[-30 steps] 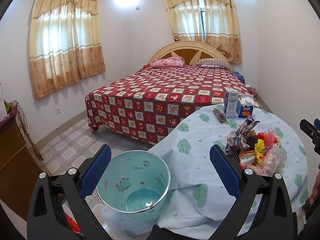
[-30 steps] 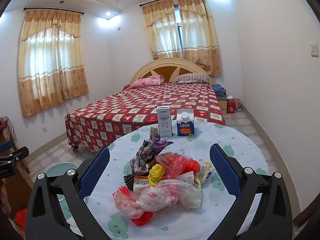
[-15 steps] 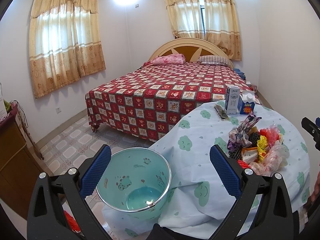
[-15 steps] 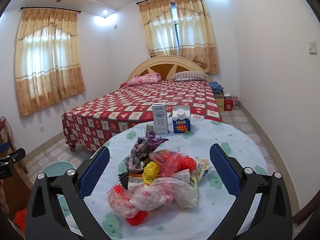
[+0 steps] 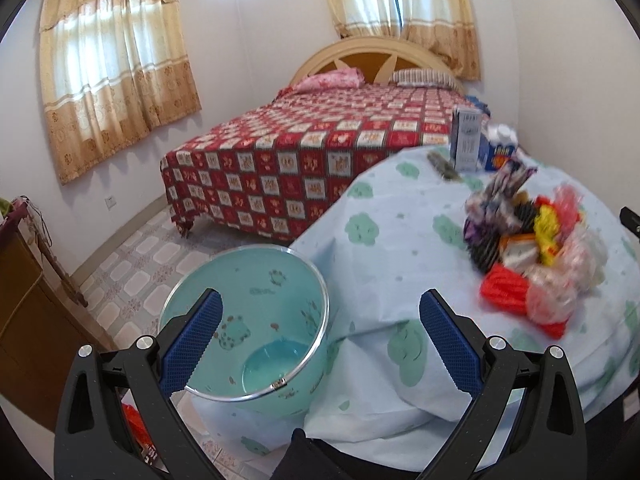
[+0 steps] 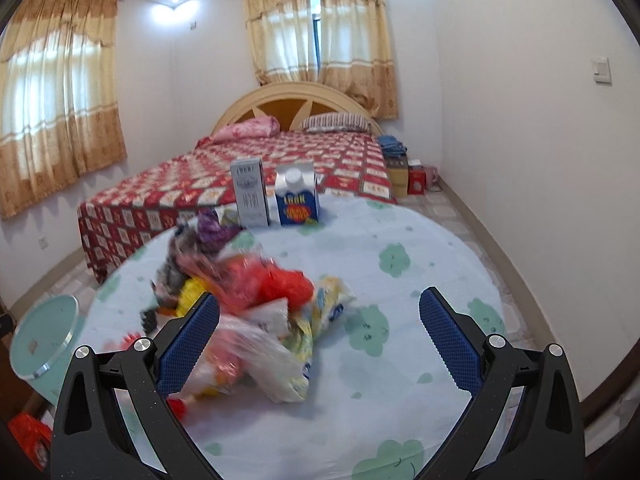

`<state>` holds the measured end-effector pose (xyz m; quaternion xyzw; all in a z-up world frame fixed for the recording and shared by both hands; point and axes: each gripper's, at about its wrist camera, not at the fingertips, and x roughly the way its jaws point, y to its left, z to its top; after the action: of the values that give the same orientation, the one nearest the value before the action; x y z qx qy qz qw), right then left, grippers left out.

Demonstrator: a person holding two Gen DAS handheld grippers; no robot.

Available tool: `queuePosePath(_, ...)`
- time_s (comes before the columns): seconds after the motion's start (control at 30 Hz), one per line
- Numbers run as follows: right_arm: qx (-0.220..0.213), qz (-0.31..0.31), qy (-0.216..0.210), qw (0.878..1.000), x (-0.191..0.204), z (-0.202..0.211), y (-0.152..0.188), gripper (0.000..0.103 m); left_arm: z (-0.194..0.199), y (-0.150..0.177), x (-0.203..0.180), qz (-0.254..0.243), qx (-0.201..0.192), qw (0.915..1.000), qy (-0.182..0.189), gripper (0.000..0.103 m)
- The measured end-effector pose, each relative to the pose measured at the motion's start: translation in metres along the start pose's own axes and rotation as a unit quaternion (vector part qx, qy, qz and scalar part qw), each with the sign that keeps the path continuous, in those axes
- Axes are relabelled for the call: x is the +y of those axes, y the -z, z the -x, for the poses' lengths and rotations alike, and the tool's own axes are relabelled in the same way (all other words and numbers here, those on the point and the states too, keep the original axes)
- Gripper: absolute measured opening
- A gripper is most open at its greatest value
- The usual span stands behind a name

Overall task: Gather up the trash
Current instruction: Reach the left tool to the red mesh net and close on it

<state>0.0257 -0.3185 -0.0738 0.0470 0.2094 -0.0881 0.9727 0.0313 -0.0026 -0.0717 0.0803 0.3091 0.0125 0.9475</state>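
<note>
- The left gripper (image 5: 320, 332) hangs over the table edge with its jaws wide apart and nothing between them; its left finger overlaps the bin in the picture, its right finger the hanging cloth.
- The bin (image 5: 256, 328), pale teal with a shiny rim, stands on the tiled floor just beside the table, touching the draped cloth (image 5: 384, 248). It looks empty inside.
- The right gripper (image 6: 319, 334) is above the table (image 6: 400, 280), jaws wide apart, gripping nothing; the trash lies ahead, partly between the fingers as seen.
- The trash (image 6: 256, 312) is a loose heap on the table: clear and red plastic bags, yellow wrappers, a dark patterned wrapper. It is blurred in both views.
- Behind the heap, near the table's far edge, a grey carton (image 6: 251, 194) and a blue carton (image 6: 298, 200) stand upright, side by side.
- A bed (image 6: 280, 168) with a red checked cover lies beyond the table.
</note>
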Motion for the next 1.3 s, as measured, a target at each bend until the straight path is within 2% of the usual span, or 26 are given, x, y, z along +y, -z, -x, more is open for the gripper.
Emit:
queuePosePath(0.13,0.02,0.012,-0.013,1.0,0.006,-0.011,0.011,0.097,-0.015,0.008,-0.002,-0.002,0.02,0.9998,-0.007,0.097)
queuePosePath(0.3,0.026,0.021,-0.028,0.999,0.015,-0.015,0.015,0.097,-0.019,0.009,-0.004,-0.002,0.017,0.9999,-0.004,0.097)
queuePosePath(0.37,0.037,0.02,-0.036,0.998,0.016,-0.023,0.018,0.094,-0.02,0.011,-0.007,-0.005,0.022,0.9997,-0.004,0.097)
queuePosePath(0.43,0.054,0.014,-0.047,0.997,0.015,-0.03,0.023,0.086,-0.023,0.013,-0.01,-0.008,0.027,0.9996,-0.001,0.097)
queuePosePath(0.5,0.061,0.014,-0.049,0.997,0.015,-0.033,0.025,0.082,-0.025,0.013,-0.012,-0.012,0.029,0.9995,-0.002,0.097)
queuePosePath(0.63,0.024,0.009,-0.057,0.998,0.018,-0.013,0.015,0.083,-0.021,0.013,-0.008,-0.009,0.032,0.9994,-0.006,0.097)
queuePosePath(0.73,-0.003,0.033,-0.066,0.997,0.031,0.002,0.009,0.083,-0.021,0.012,-0.003,-0.003,0.03,0.9995,-0.009,0.097)
queuePosePath(0.8,0.011,0.046,-0.089,0.995,0.041,0.0,0.011,0.083,-0.02,0.011,-0.002,-0.001,0.029,0.9995,-0.008,0.097)
queuePosePath(0.87,0.045,0.059,-0.109,0.991,0.053,-0.012,0.02,0.082,-0.02,0.011,-0.001,-0.002,0.03,0.9995,-0.008,0.097)
queuePosePath(0.97,0.08,0.059,-0.146,0.984,0.061,-0.027,0.032,0.062,-0.02,0.012,-0.003,-0.004,0.031,0.9995,-0.004,0.097)
queuePosePath(1.03,0.087,0.057,-0.17,0.98,0.062,-0.027,0.032,0.037,-0.02,0.012,-0.004,-0.004,0.031,0.9995,-0.003,0.097)
queuePosePath(1.2,0.086,0.061,-0.176,0.979,0.064,-0.02,0.029,0.019,-0.02,0.013,-0.009,-0.004,0.031,0.9995,0.003,0.097)
queuePosePath(1.3,0.071,0.052,-0.177,0.98,0.065,-0.012,0.025,0.006,-0.018,0.012,-0.013,-0.007,0.03,0.9995,0.005,0.097)
